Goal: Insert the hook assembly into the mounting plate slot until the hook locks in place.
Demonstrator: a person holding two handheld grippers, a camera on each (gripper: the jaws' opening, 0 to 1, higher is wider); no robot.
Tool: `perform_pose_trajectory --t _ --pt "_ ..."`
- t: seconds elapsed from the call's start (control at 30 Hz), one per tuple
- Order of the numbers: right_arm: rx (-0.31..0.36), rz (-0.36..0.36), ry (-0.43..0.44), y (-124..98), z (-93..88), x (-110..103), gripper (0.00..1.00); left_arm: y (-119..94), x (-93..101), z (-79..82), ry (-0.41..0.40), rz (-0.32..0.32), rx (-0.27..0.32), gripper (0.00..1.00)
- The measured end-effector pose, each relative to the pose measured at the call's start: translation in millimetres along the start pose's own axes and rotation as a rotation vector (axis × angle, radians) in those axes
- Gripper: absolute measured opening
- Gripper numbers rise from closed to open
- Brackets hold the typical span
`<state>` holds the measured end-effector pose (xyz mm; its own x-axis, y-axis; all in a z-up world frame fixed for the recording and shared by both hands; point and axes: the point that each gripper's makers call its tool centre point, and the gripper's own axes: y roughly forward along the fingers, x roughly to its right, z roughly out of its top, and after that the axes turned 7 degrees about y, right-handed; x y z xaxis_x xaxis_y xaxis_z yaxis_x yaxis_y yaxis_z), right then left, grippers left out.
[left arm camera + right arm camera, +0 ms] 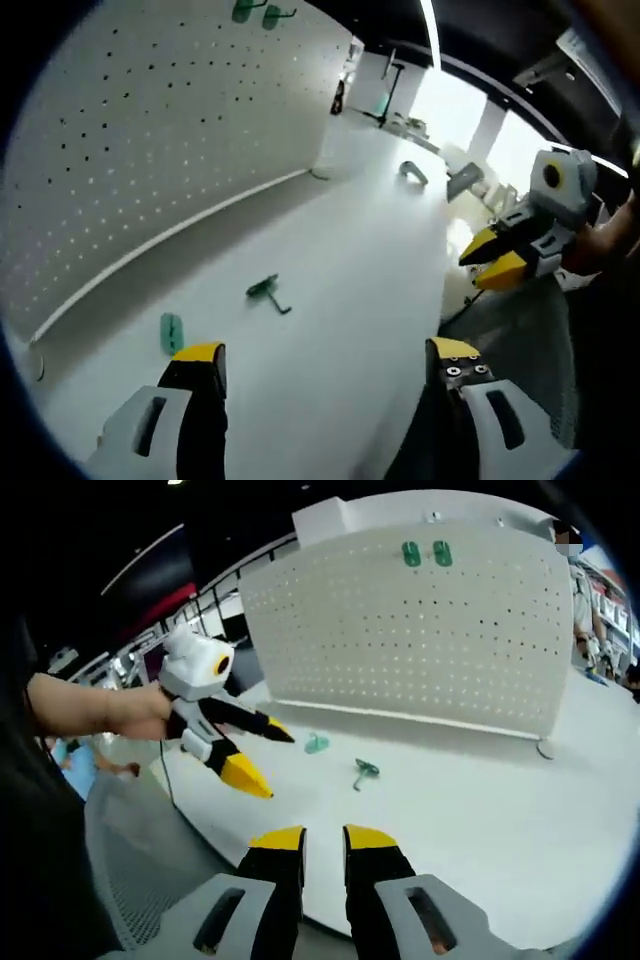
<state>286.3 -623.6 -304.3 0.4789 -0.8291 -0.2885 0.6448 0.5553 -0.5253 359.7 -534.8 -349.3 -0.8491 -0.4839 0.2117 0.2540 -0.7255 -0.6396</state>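
The hook (268,291) lies loose on the white table (350,300), in front of the pegboard (150,130); in the right gripper view it is the hook (364,771) at mid-table. A green clip (171,333) lies beside it, nearer the board. Two green pieces (426,553) hang high on the pegboard (420,630). My left gripper (330,358) is spread wide and empty. My right gripper (323,840) is nearly closed, holding nothing.

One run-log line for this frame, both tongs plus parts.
left tongs: open, empty | right tongs: near shut, empty | hook assembly: lying on table | green plate: on table | pegboard: two green pieces mounted
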Motion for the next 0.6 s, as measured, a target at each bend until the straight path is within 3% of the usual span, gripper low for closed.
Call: perform_pose_trajectory --t 0.23,0.6 --pt "-0.014 0.012 0.012 6.1 -4.4 -1.5 0.13 19.4 -13.7 10.9 0.033 -0.015 -0.025 0.82" --pt "-0.035 -0.018 0.047 5.2 -11.4 13.5 0.13 54.2 -24.9 31.1 0.020 -0.042 0.002 0.75"
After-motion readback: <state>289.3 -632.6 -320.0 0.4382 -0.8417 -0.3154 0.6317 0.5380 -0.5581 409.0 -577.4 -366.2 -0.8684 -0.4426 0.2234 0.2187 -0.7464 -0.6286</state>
